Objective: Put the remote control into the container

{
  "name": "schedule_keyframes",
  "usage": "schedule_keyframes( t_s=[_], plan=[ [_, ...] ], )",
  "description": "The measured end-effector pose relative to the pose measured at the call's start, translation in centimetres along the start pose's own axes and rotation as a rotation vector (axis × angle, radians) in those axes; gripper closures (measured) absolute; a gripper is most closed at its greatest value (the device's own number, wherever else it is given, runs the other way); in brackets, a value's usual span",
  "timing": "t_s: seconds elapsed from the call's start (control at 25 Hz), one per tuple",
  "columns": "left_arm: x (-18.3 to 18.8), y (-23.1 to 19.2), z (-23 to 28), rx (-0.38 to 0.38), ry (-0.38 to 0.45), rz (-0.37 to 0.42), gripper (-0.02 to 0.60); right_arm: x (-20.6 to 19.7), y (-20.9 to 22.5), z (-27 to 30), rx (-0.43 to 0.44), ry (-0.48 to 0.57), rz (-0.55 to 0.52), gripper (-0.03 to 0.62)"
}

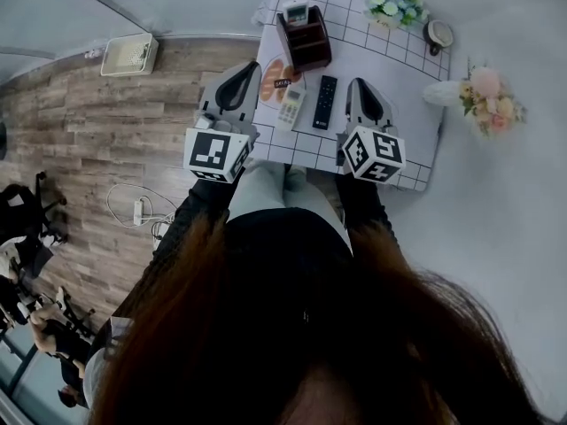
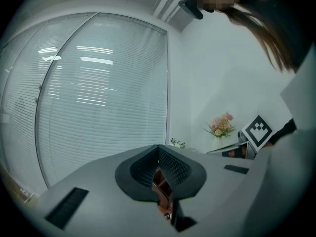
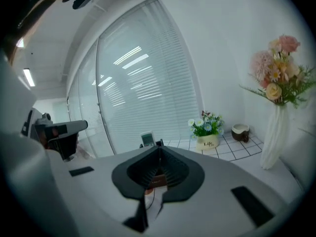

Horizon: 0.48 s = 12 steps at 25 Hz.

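Your right gripper [image 1: 361, 85], jaws together and empty, had the black remote [image 1: 325, 102] just at nine o'clock, lying twelve-to-six.

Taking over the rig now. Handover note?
Left tongs: shut, empty, left of the white remote.
Right tongs: shut, empty, right of the black remote.
Both remotes lie side by side on the table, in front of the brown container. A white device stands at its far end.
Done: nothing grasped.
Left: grip a remote, put it into the container.
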State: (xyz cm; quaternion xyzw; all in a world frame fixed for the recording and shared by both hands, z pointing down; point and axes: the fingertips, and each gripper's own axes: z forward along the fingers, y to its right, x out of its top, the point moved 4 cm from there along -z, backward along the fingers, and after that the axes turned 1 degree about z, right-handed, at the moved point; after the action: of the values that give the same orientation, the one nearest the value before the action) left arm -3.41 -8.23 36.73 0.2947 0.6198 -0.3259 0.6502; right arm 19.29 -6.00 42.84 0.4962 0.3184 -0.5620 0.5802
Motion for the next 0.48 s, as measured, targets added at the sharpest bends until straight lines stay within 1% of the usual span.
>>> schedule_keyframes(
  t_s=[0.16,0.48],
  plan=[
    [-0.6,-0.3,0.9,-0.028,-0.016,-0.007,0.573,-2.7,0.7,1.7,-0.028,-0.072,0.027,0.572],
    [-1.2,-0.2,2.8,-0.08,-0.023,-0.019,0.573,-7.8,1.9,4.2,-0.067,-0.222,0.03,0.562]
  ],
)
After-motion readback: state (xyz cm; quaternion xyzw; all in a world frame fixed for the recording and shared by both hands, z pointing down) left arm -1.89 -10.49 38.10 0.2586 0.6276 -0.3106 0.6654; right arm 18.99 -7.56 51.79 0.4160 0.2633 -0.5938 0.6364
